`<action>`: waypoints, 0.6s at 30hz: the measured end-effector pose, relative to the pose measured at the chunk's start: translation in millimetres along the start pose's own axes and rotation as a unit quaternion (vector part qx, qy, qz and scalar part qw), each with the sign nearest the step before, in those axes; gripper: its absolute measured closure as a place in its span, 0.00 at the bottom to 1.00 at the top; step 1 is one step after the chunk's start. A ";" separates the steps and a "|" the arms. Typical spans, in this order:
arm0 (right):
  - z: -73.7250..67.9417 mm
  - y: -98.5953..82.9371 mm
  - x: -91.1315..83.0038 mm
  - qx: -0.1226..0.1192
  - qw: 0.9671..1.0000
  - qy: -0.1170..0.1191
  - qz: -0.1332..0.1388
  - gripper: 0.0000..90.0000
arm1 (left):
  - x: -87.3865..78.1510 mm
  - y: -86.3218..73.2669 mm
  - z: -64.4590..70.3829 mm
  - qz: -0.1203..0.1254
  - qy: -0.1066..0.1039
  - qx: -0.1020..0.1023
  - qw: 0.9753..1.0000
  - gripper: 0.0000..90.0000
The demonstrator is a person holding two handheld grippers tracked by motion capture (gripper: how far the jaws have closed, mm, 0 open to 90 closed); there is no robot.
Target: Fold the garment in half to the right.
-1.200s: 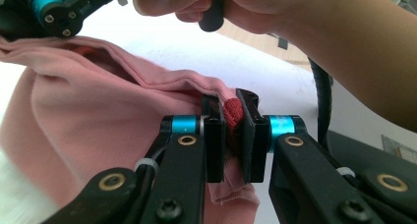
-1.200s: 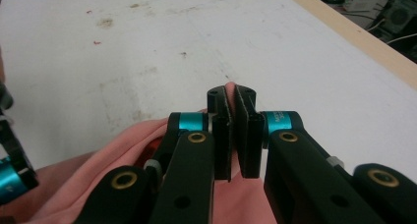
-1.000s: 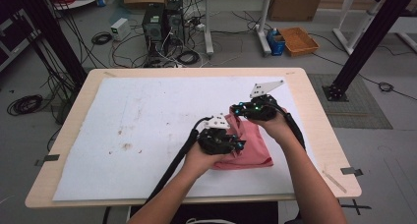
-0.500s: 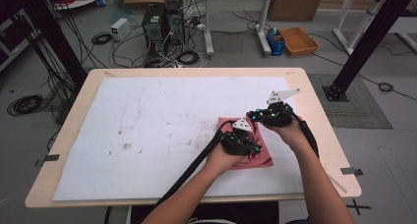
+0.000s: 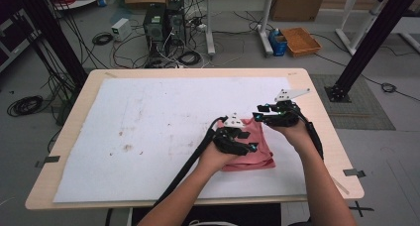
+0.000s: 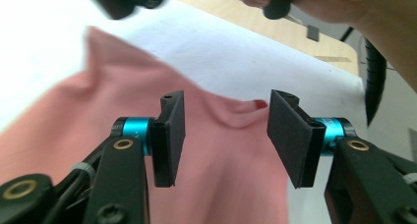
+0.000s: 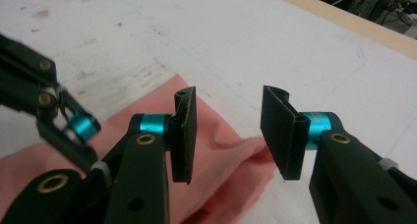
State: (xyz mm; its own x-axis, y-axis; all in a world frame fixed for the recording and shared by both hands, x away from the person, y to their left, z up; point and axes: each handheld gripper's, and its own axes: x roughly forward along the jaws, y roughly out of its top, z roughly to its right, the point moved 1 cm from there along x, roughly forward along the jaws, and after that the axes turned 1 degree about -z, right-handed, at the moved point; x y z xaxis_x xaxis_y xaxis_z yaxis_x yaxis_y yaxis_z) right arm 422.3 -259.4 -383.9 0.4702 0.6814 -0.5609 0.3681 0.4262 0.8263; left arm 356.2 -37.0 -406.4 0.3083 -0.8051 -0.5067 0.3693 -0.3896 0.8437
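White sheeting covers your tabletop (image 5: 148,117), and the folded pink cloth (image 5: 257,151) lies at its right side. Your left hand-held gripper (image 6: 223,135) hovers spread over the cloth, likely to flatten it; your right hand-held gripper (image 7: 228,135), also spread, faces its far corner.

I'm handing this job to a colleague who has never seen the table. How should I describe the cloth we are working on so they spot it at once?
Start at the wooden table with the big white sheet spread over it. Toward the sheet's right near part, between the left gripper and the right gripper, lies the cloth. It is a crumpled, folded pink fabric, the one coloured soft thing on the stained white surface.
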 end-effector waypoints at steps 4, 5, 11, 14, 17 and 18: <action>-5.7 3.0 5.9 -0.008 1.000 0.002 -0.008 0.60 | -25.2 -10.5 -12.6 0.001 0.032 0.004 0.999 0.49; -7.5 3.8 7.4 -0.008 1.000 0.002 -0.011 0.59 | -32.1 -13.8 -16.3 0.004 0.039 0.001 0.999 0.48; -14.6 11.3 21.6 -0.024 0.999 0.002 -0.026 0.58 | -72.8 -33.0 -36.9 0.015 0.081 -0.016 0.996 0.42; -17.7 15.0 32.4 -0.030 0.999 0.003 -0.040 0.59 | -84.9 -40.2 -41.9 0.019 0.093 -0.015 0.995 0.41; -17.5 13.8 39.7 -0.030 0.998 0.005 -0.053 0.59 | -106.2 -56.1 -49.8 0.021 0.106 -0.030 0.994 0.40; -17.7 12.2 41.8 -0.031 0.998 0.007 -0.058 0.61 | -111.9 -60.6 -51.7 0.022 0.110 -0.032 0.993 0.40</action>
State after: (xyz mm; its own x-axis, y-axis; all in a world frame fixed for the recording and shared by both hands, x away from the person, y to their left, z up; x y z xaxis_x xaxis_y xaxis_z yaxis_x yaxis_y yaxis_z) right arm 432.3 -215.2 -396.3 0.4158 0.6340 -0.6520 0.3692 0.5375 0.7581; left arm 344.7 99.8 -410.0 0.5060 -0.7013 -0.5022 0.4042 -0.3215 0.8563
